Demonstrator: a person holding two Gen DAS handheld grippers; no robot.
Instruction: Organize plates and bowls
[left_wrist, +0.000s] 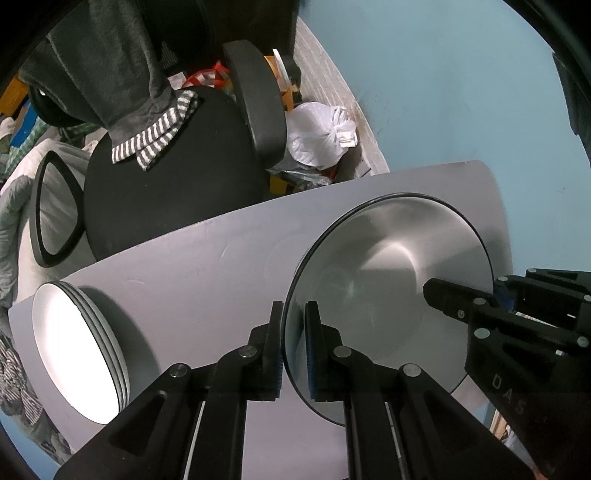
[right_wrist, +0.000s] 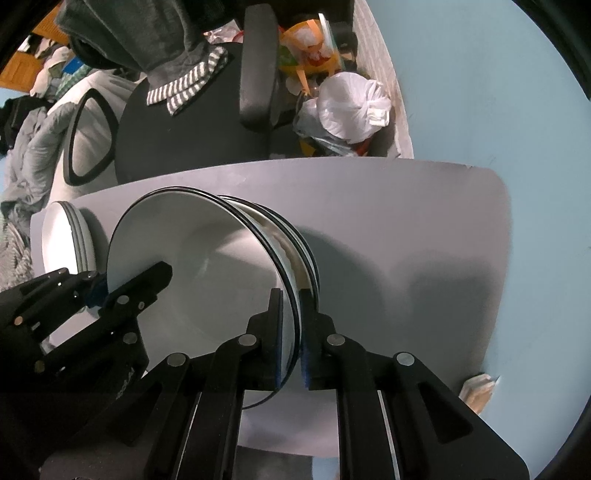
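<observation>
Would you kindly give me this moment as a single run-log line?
left tongs: shut on top bowl rim | right tongs: opposite rim, pads on it | bowls nested on table | plate stack: untouched

Black office chair (left_wrist: 166, 177) beside white plastic bag (left_wrist: 321, 136).

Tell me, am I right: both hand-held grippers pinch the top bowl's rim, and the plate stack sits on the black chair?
Not quite: the plate stack sits on the grey table, per the left wrist view.

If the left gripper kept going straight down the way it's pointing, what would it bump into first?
Probably the grey tabletop: the left gripper already pinches the rim of the white, black-edged bowl, so only table seems to lie beyond, though depth is unclear.
</observation>
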